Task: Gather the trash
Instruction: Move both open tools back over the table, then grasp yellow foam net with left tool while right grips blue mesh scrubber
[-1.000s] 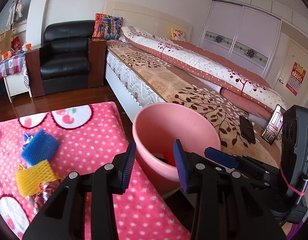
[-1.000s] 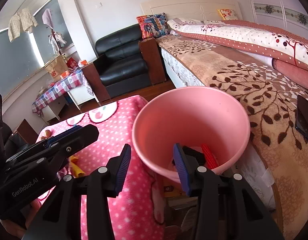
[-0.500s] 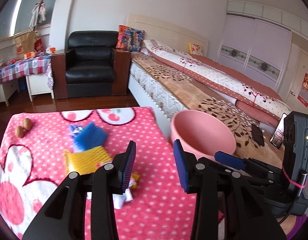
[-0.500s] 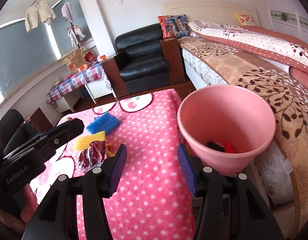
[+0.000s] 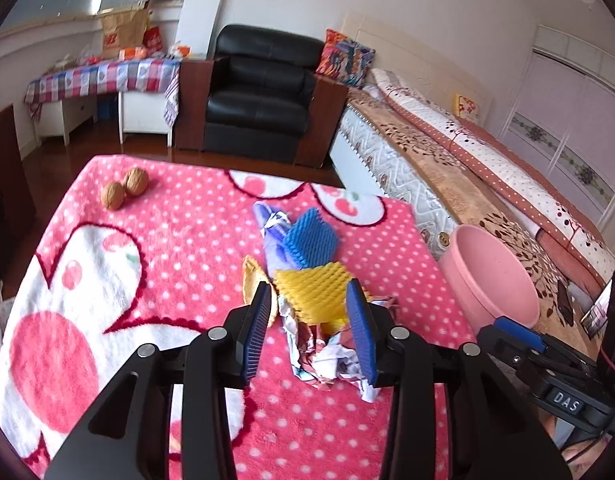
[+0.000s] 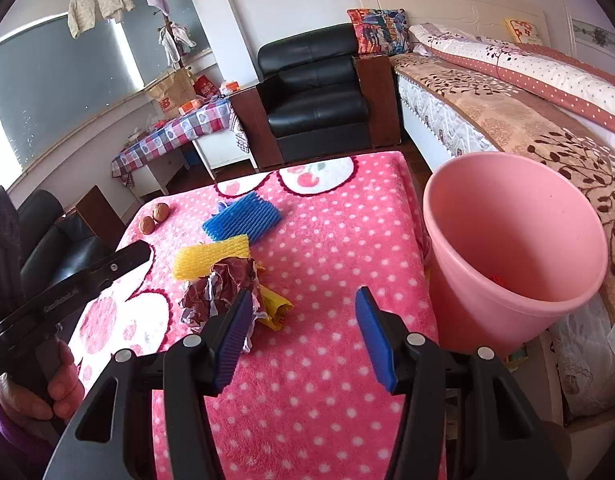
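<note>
Bedroom with a long bed (image 5: 447,160) along one wall, a black armchair (image 5: 259,92) at its head, and a low desk (image 5: 155,240) under a pink dotted blanket in front of me.

I hold one tool in each hand. My left tool (image 5: 311,332) is released, its blue pads standing wide to either side of a small heap of trash without pressing it. My right tool (image 6: 303,336) is also released; its jaws have just been opening, with only bare blanket between them, just to the right of the heap.

Nearest my left tool lies a crumpled wrapper (image 5: 327,356), light, soft and crackly; I judge it will squash flat, so I would pinch its thick middle. Touching it is a yellow foam net (image 5: 313,292), springy and weightless, its long axis running away from me toward the armchair. Beyond it a blue foam net (image 5: 311,236) lies angled the same way over a purple wrapper (image 5: 273,226). Either net would be best gripped across its short width.

Two walnuts (image 5: 125,188) sit well apart at the far left corner. A pink bin (image 6: 511,248) stands upright between desk and bed, mouth tilted toward me.
</note>
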`<state>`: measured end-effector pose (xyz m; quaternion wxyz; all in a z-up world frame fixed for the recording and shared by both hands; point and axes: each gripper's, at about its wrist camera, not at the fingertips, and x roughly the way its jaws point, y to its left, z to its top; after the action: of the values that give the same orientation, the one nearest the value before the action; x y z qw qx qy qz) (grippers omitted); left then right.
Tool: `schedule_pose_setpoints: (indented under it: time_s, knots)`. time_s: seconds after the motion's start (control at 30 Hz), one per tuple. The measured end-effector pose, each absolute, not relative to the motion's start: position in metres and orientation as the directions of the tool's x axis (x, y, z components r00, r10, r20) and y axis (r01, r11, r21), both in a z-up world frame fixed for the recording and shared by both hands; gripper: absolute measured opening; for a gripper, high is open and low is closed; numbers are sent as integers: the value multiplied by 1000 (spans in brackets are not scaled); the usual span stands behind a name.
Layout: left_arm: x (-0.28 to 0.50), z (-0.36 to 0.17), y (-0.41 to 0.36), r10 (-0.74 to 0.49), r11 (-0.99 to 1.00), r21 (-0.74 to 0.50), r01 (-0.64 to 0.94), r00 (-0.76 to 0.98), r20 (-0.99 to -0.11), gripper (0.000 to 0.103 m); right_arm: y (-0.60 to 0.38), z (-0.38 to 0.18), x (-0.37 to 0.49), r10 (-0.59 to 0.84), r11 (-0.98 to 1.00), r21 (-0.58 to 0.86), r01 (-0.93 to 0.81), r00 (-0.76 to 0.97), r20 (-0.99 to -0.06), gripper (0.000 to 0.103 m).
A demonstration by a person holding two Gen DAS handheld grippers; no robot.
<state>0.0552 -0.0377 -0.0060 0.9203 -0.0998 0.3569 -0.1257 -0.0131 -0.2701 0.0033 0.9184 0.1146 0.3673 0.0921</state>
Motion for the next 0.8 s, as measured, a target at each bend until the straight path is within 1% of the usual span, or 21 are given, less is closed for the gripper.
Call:
schedule_pose_setpoints:
  time_s: [0.1, 0.4, 0.47, 0.5, 0.53, 0.57, 0.7, 0.8]
  knots:
    - [63, -16, -40, -315, 943, -294, 154, 692, -649, 39, -271, 1, -7, 254, 957, 279, -84, 708, -659, 53]
    - [88, -40, -49, -285, 954, -273, 122, 649, -706, 39, -270, -6, 9, 249, 959, 273, -77, 693, -677, 53]
    - [88, -42, -48, -296, 950, -283, 129, 651, -699, 26, -268, -7, 13, 250, 959, 271, -80, 690, -680, 53]
    - [88, -42, -47, -299, 950, -282, 134, 655, -694, 16, -267, -8, 14, 250, 960, 269, -82, 688, -681, 53]
    - [87, -42, -46, -305, 948, -287, 139, 656, -690, 10, -265, -8, 16, 251, 960, 267, -85, 686, -683, 53]
    - [86, -41, -45, -311, 946, -293, 141, 658, -686, 7, -264, -8, 18, 254, 960, 266, -90, 684, -683, 53]
    - [80, -35, -35, -327, 938, -313, 146, 670, -667, 4, -253, -6, 30, 273, 957, 267, -116, 675, -686, 53]
    - [74, -28, -24, -327, 936, -324, 139, 690, -646, 4, -242, -3, 41, 303, 949, 284, -141, 664, -683, 53]
